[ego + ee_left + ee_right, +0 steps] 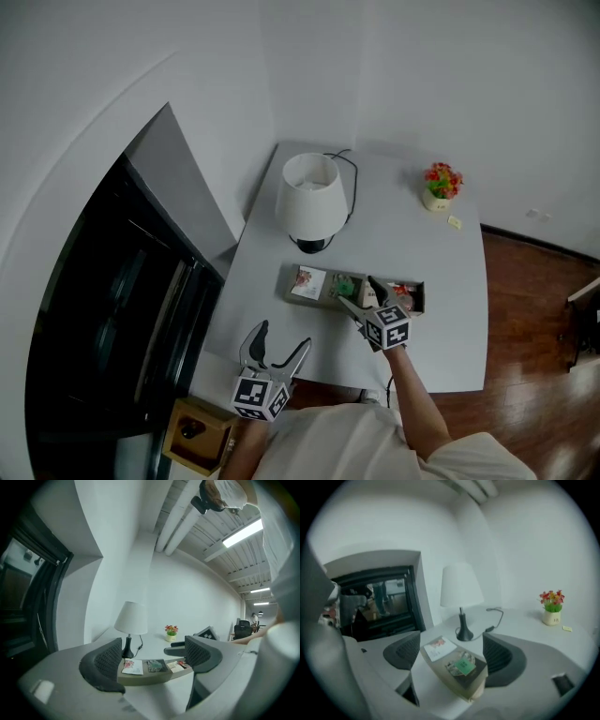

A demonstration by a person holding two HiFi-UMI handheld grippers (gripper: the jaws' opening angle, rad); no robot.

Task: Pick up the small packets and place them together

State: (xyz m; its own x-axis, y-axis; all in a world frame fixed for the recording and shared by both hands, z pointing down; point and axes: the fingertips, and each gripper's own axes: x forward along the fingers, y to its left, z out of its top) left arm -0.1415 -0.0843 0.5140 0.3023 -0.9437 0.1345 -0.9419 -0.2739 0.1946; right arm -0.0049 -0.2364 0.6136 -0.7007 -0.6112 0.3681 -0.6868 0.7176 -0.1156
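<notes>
A shallow grey-brown tray lies on the white table in front of the lamp. In it lie a white packet with red print, a green packet and more packets at its right end. My right gripper hovers over the tray's middle, open. In the right gripper view the green packet lies in the tray between the spread jaws, untouched by either pad. My left gripper stands open and empty near the table's front edge, facing the tray from a short way off.
A white-shaded lamp with a black cable stands behind the tray. A small flower pot and a yellow scrap sit at the far right corner. A dark glass unit and a wooden box are at the left.
</notes>
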